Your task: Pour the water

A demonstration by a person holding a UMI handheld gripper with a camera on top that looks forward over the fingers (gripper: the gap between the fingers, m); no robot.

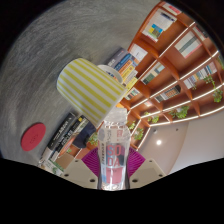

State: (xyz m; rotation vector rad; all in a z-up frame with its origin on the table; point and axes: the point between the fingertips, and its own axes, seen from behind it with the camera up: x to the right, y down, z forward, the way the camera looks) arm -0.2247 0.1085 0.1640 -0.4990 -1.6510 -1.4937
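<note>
A clear plastic water bottle (114, 150) with a pink-lettered label stands between my two magenta pads (93, 160), which press on both its sides, so my gripper (114, 165) is shut on it. The whole view is tilted steeply. Just beyond the bottle's neck lies a yellow-and-white striped cup (91, 88), its open mouth (72, 82) turned sideways away from the bottle. The bottle's top meets the cup's lower side; I cannot tell whether a cap is on or whether water flows.
A row of books (62, 136) stands beside the fingers, with a red round object (33, 136) further out. Orange-and-white shelves (170, 70) with books and plants fill the space beyond. A grey surface (50, 40) spreads behind the cup.
</note>
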